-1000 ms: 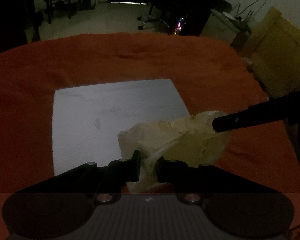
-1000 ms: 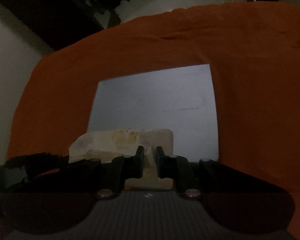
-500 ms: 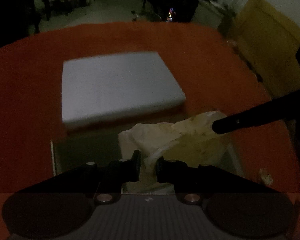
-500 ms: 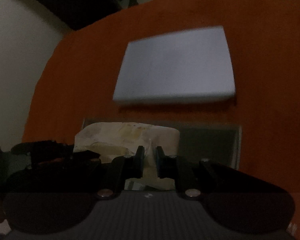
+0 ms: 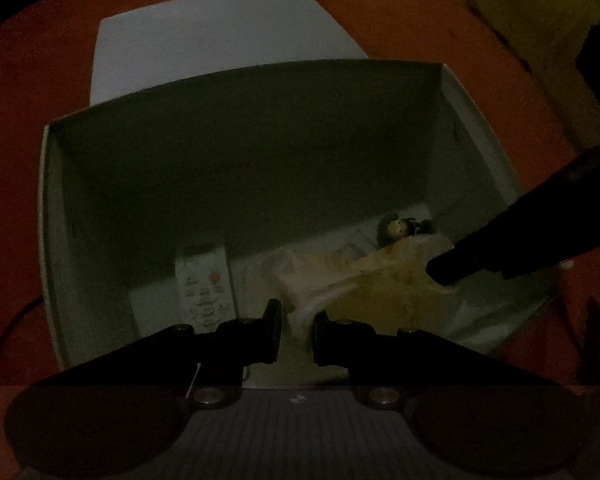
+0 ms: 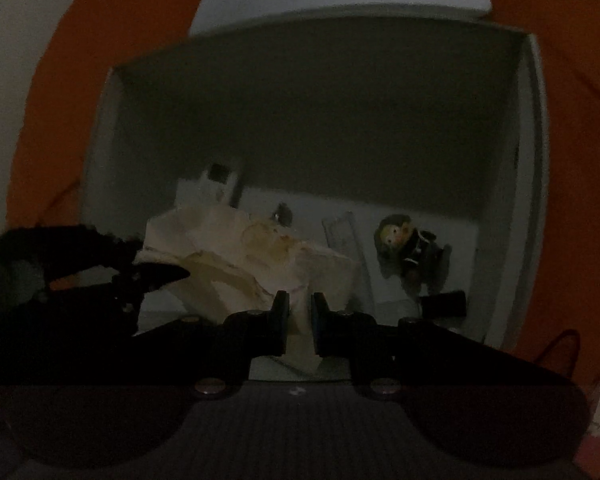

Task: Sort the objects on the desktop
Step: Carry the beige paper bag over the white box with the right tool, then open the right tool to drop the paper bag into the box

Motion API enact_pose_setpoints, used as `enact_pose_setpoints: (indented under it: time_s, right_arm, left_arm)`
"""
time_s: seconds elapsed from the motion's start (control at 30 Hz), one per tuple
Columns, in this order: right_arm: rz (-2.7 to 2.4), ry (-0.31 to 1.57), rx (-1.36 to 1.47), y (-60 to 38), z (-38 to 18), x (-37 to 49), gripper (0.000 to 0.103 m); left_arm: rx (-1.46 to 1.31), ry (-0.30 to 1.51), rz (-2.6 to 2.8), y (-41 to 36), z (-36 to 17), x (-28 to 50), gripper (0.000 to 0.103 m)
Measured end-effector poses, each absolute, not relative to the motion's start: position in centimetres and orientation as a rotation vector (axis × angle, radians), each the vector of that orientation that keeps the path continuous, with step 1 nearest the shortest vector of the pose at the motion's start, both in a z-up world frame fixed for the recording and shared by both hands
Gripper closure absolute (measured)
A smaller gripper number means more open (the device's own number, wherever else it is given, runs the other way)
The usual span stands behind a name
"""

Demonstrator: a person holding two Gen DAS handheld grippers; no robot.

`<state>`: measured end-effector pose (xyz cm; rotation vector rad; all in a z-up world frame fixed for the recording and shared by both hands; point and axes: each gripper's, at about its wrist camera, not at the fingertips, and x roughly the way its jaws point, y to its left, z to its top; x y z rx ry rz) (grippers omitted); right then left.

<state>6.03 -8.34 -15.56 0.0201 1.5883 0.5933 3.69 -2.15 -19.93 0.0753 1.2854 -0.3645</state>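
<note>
1. Left wrist view: left gripper (image 5: 297,330) pinches the crumpled cream paper bag (image 5: 364,280) inside the open white cardboard box (image 5: 48,216).
2. Right gripper (image 6: 300,320) clamps the bag's other edge.
3. At two o'clock, a small dark-haired doll (image 6: 404,248) lies on the box floor; a white remote control (image 5: 206,288) lies at ten.

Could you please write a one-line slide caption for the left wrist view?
Both grippers, left and right, lower a crumpled cream sheet into an open white box holding a remote and small figurine.
</note>
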Motion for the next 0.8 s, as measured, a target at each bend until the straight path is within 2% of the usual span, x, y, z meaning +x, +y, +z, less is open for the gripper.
enact_pose_setpoints:
  time_s: [0.2,0.3,0.33,0.37,0.4,0.43,0.5,0.67,0.8]
  right_arm:
    - [0.602,1.599,-0.014,-7.6,-16.5,6.7,0.089]
    - [0.615,1.597,-0.009,-8.5,-16.8,6.4,0.088]
    - [0.609,1.599,-0.007,-8.6,-16.9,6.3,0.084]
    - [0.604,1.601,-0.004,-8.8,-17.0,6.3,0.082]
    - [0.599,1.602,-0.001,-8.9,-17.0,6.3,0.077]
    - [0.595,1.603,0.004,-9.0,-17.0,6.4,0.068]
    - [0.592,1.597,0.013,-9.1,-16.7,6.7,0.065]
    - [0.587,1.550,0.065,-9.6,-14.7,7.7,0.055]
    - [0.593,1.516,0.108,-9.6,-13.1,8.5,0.051]
  left_arm:
    - [0.118,1.287,-0.363,-2.3,-20.5,3.4,0.090]
    - [0.119,1.286,-0.359,-2.3,-20.6,3.3,0.086]
    - [0.118,1.285,-0.354,-2.3,-20.5,3.3,0.084]
    - [0.129,1.276,-0.346,-2.3,-20.5,3.3,0.076]
    - [0.140,1.266,-0.338,-2.4,-20.4,3.3,0.062]
    - [0.147,1.251,-0.331,-2.3,-20.1,3.3,0.057]
    - [0.161,1.221,-0.316,-2.3,-19.6,3.2,0.048]
    - [0.165,1.164,-0.309,-2.1,-17.8,3.6,0.039]
    - [0.135,1.137,-0.316,-1.8,-16.2,4.1,0.039]
